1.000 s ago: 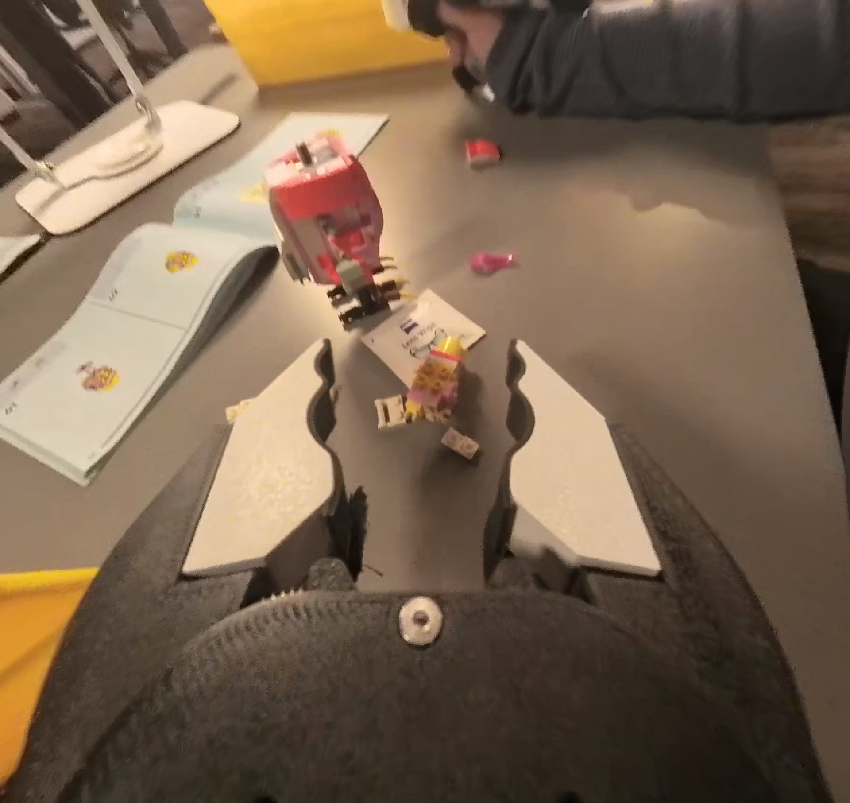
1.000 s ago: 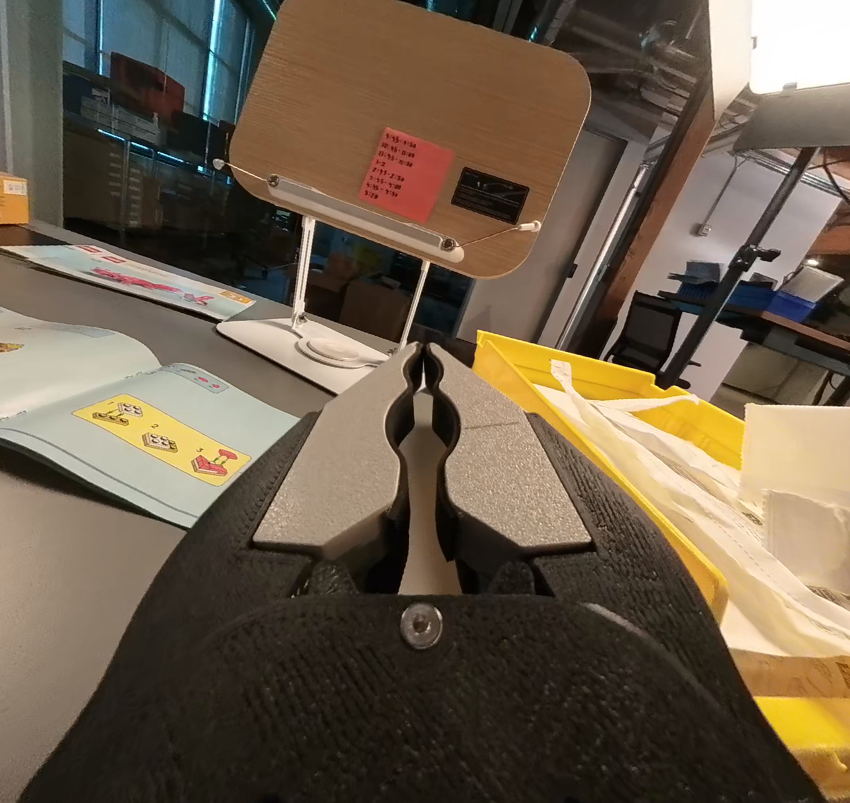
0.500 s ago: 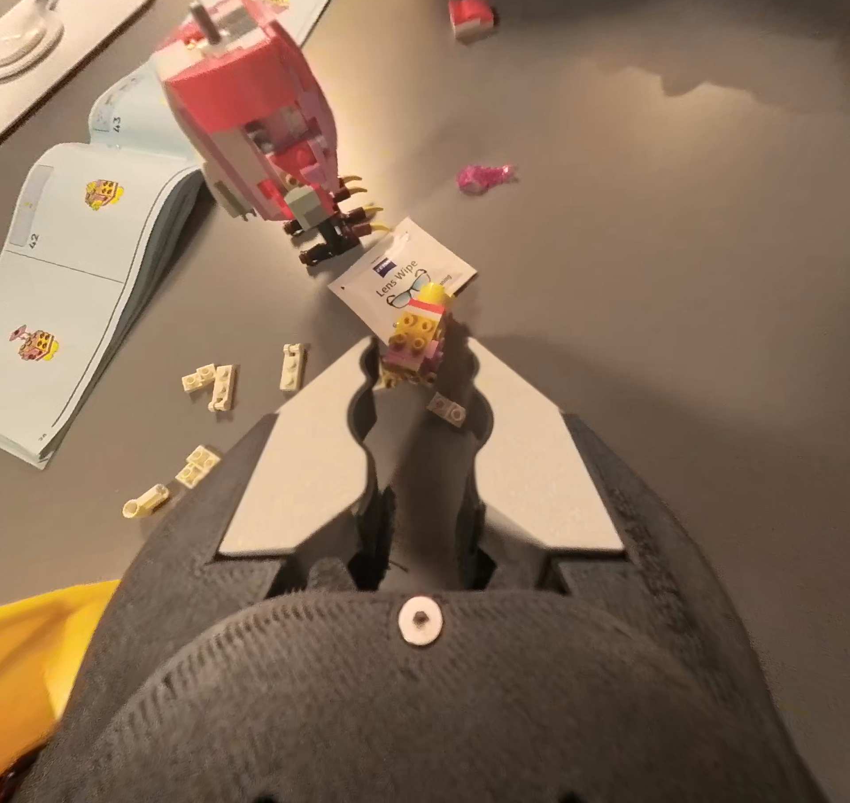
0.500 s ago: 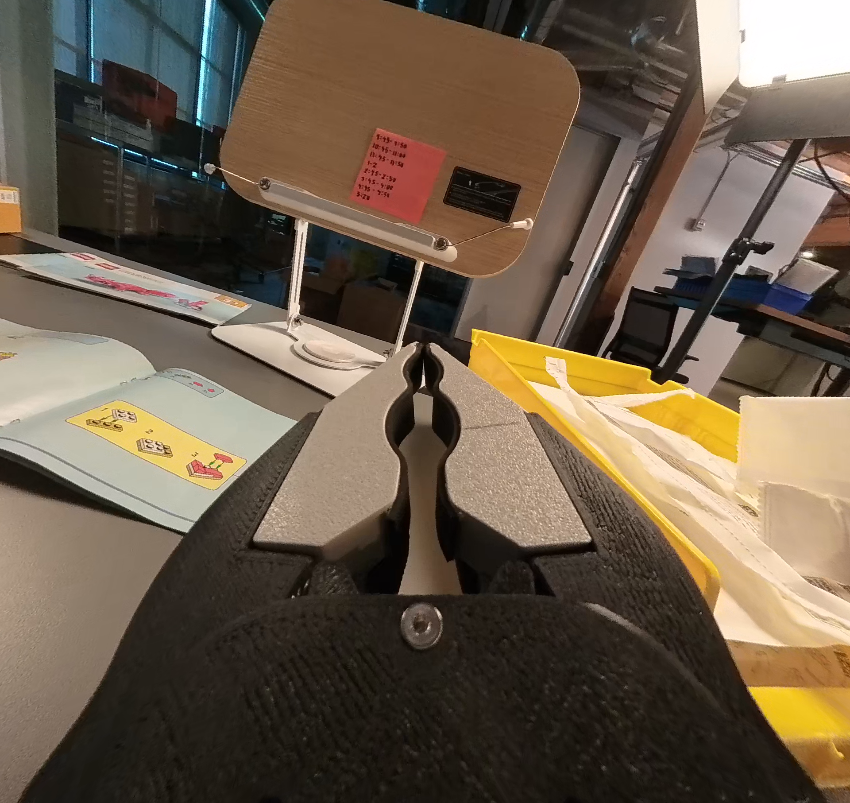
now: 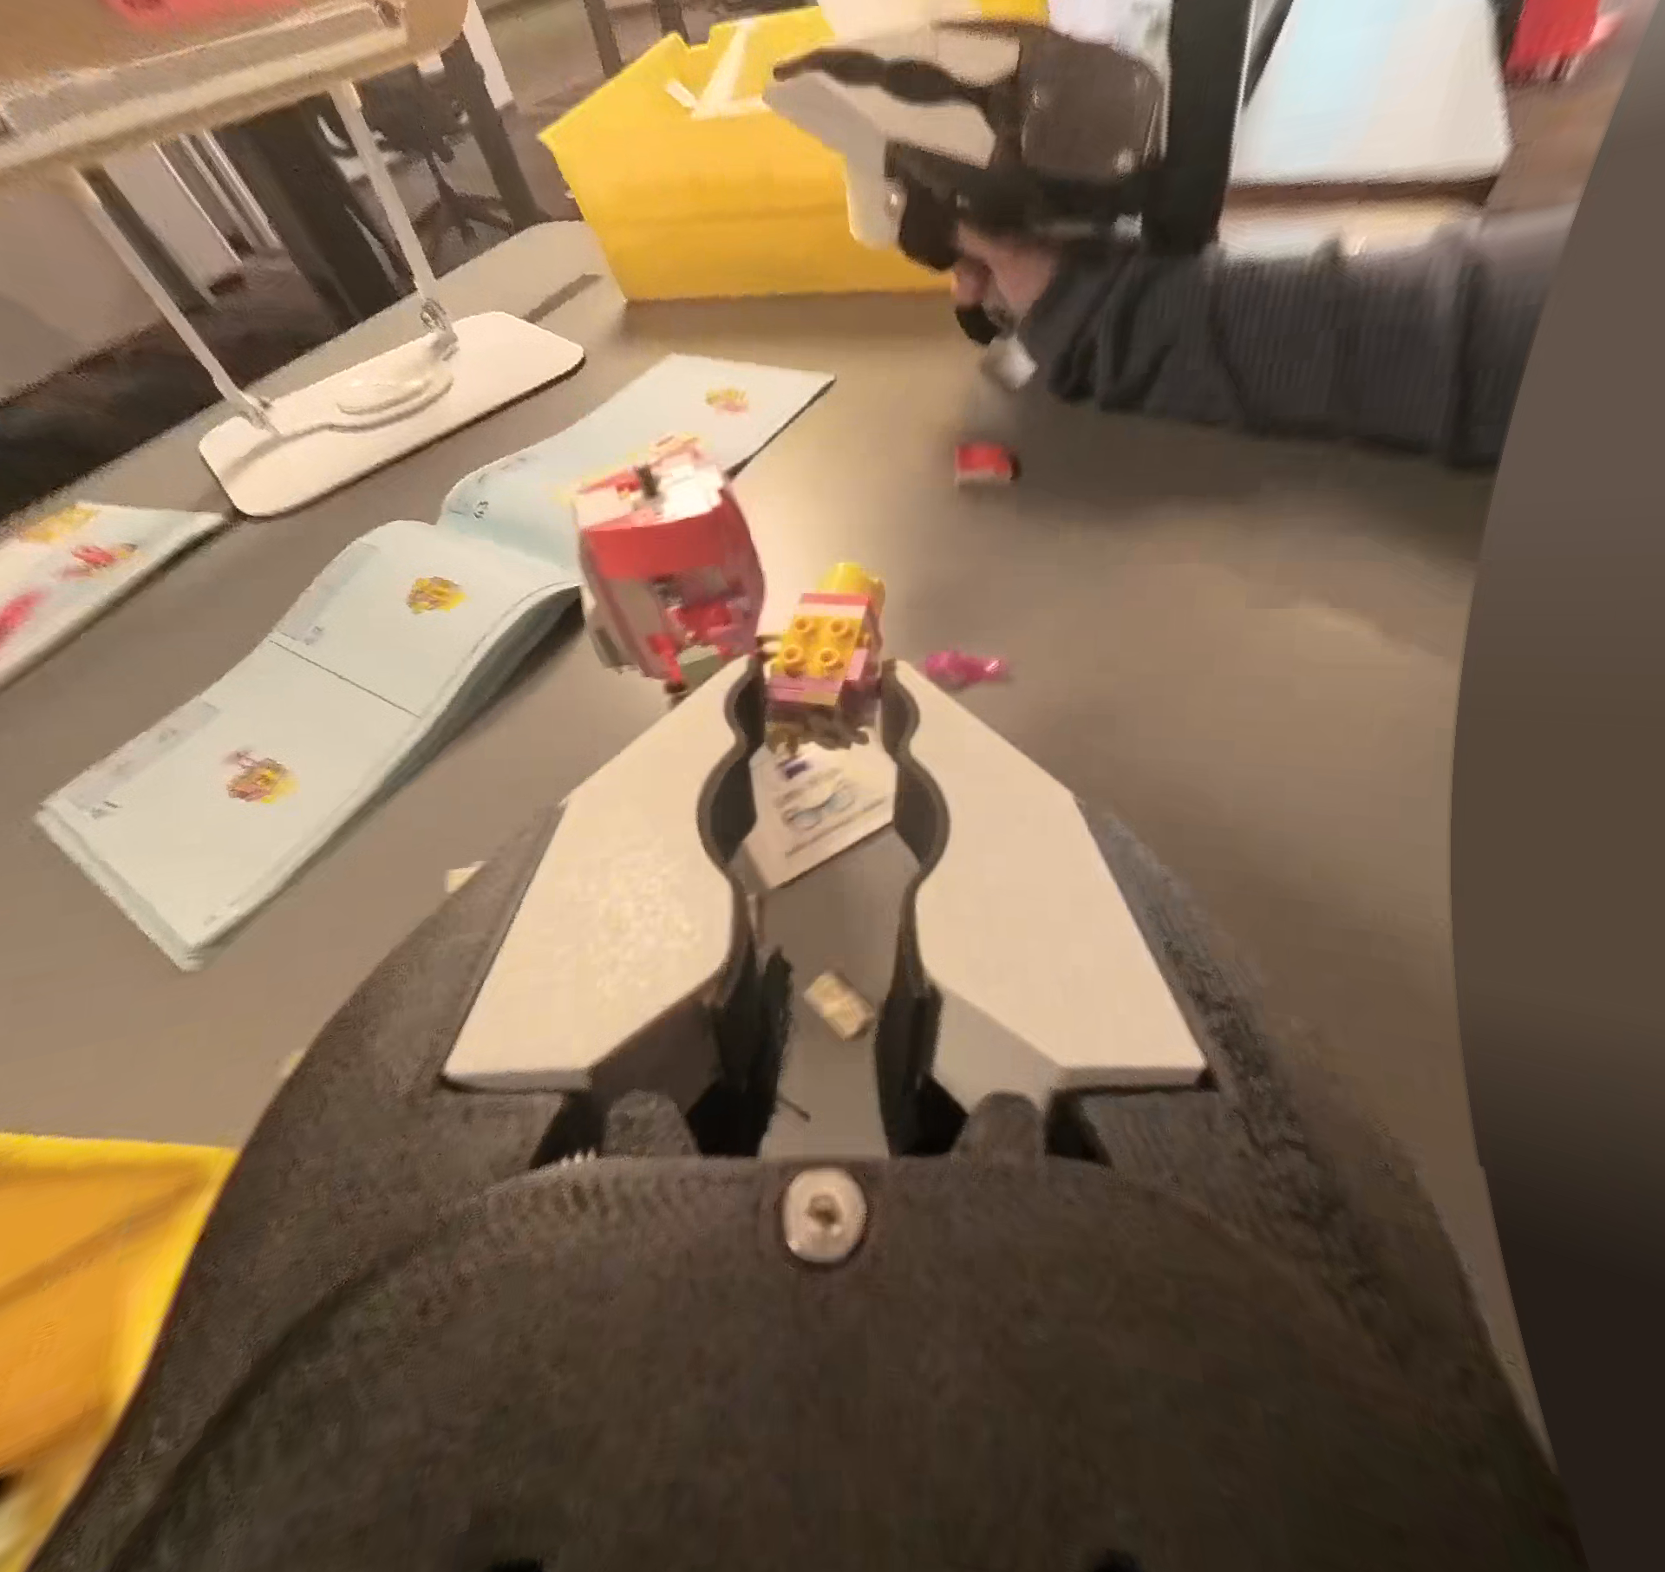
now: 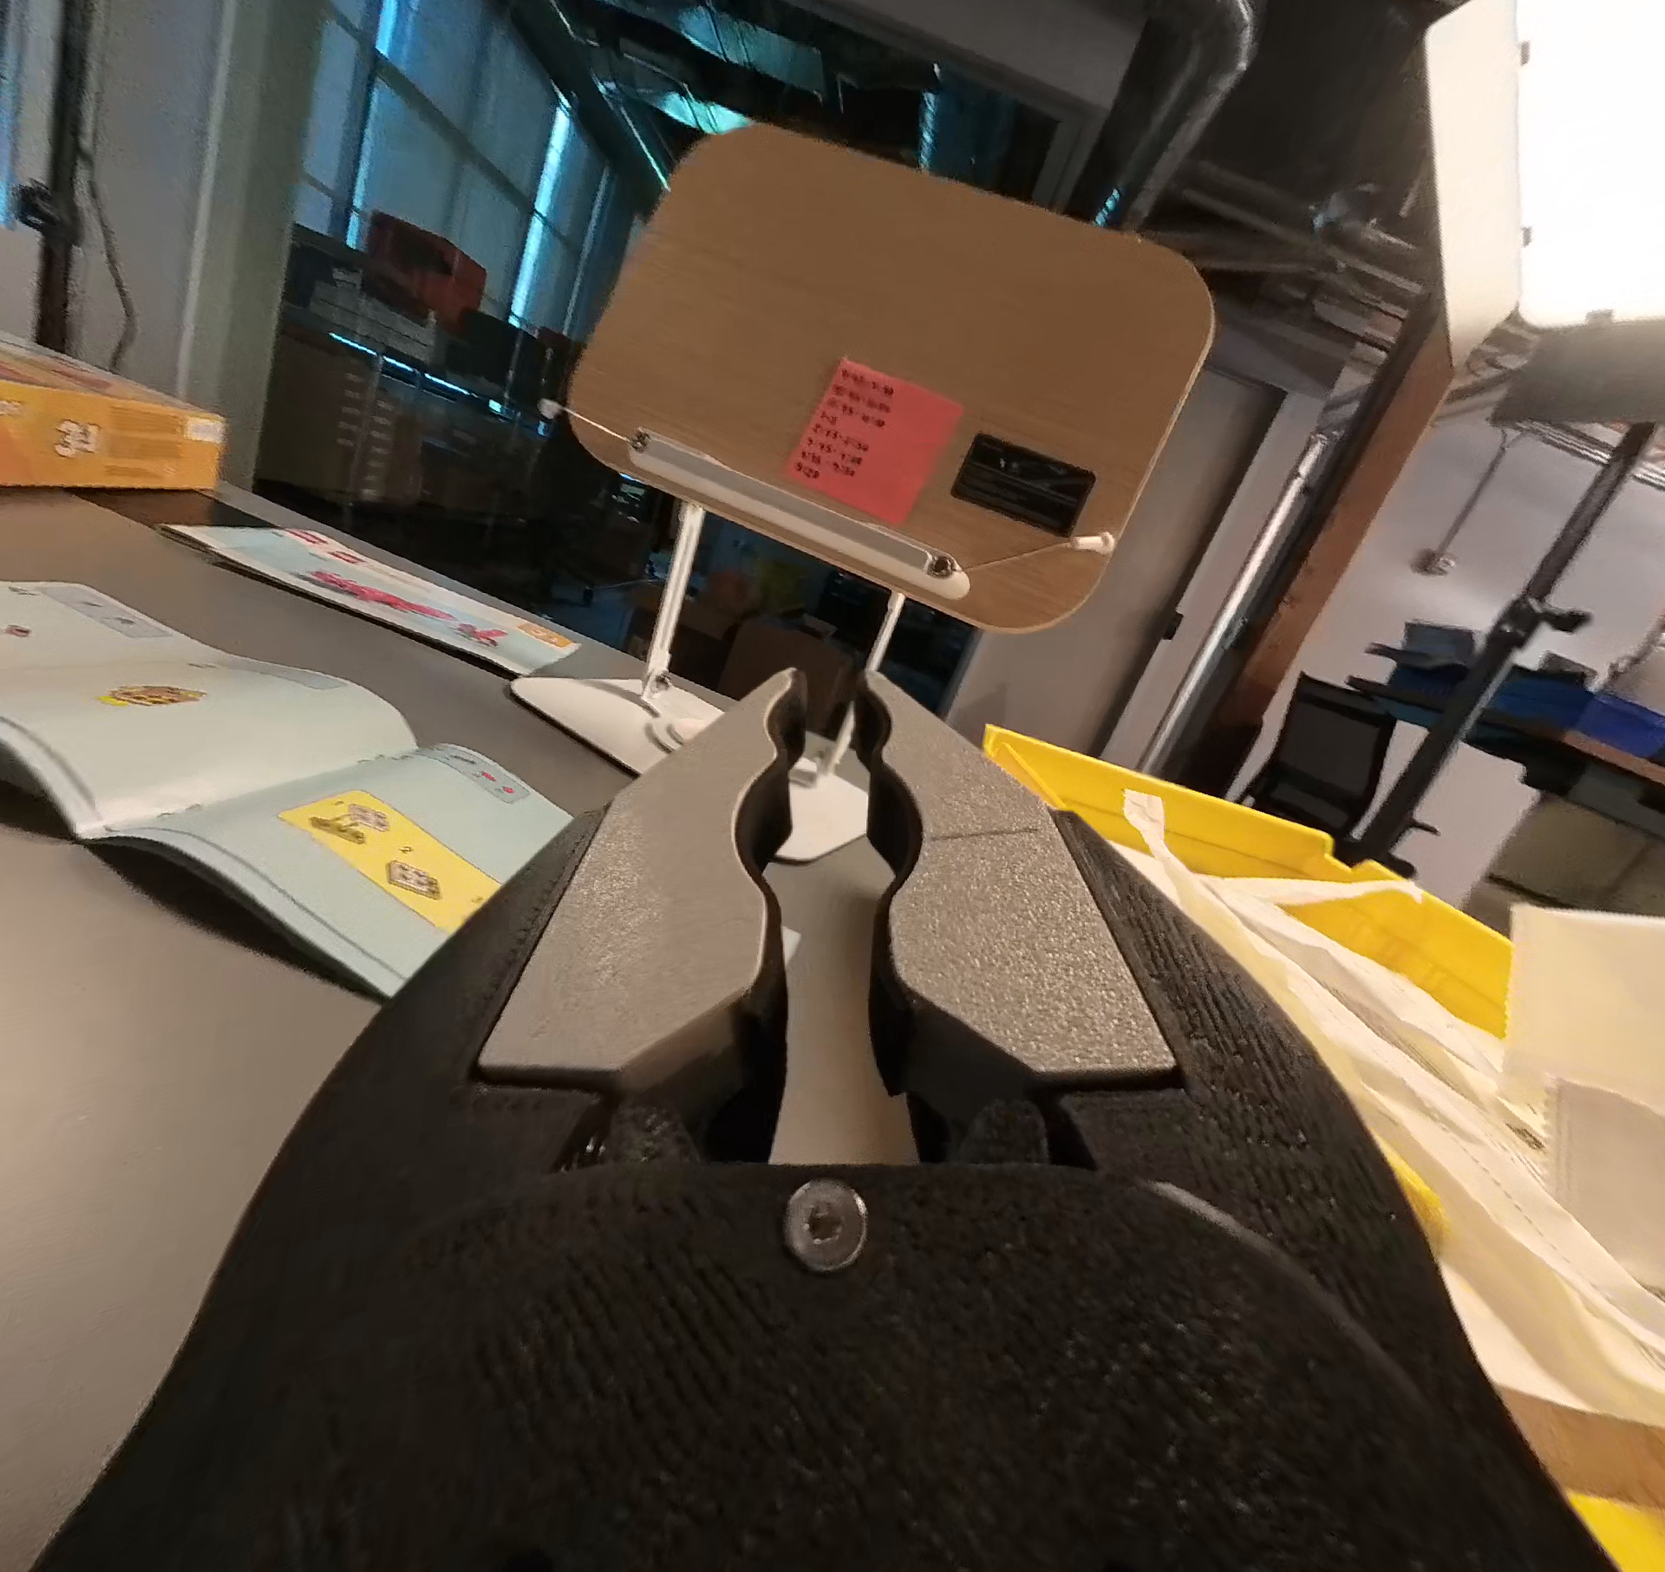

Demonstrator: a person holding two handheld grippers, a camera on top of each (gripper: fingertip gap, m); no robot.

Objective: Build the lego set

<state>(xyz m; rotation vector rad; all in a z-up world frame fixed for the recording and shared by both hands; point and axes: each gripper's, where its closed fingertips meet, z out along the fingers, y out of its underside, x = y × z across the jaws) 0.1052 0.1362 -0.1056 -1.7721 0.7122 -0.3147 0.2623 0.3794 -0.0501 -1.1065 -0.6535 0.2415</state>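
Note:
My left gripper (image 5: 820, 693) is shut on a small pink and yellow brick build (image 5: 822, 659), gripped at the fingertips and held above the grey table (image 5: 1171, 763). A larger red and white brick model (image 5: 667, 578) stands just beyond it to the left. A white wipe packet (image 5: 824, 808) and a small tan piece (image 5: 838, 1002) lie on the table under the jaws. My right gripper (image 6: 831, 693) is open by a narrow gap with nothing between its fingers, near a yellow bin (image 6: 1261, 853). It also shows in the left wrist view (image 5: 901, 87), held by a hand.
An open pale blue booklet (image 5: 315, 718) lies at the left, with a wooden book stand (image 6: 883, 376) on a white base (image 5: 387, 394) behind it. A yellow bin (image 5: 721, 204) holds white bags. A pink piece (image 5: 964, 666) and a red piece (image 5: 987, 461) lie loose. An orange box (image 6: 99, 439) sits far left. There is about 30 centimetres between the tips of the two grippers. The white wipe packet (image 5: 824, 808) is about 8 centimetres from my left fingertips and 30 centimetres from my right.
My left jaws closed on the small pink and yellow build and lifted it off the table. My right jaws, shut before, have opened a little, and its view has tilted.

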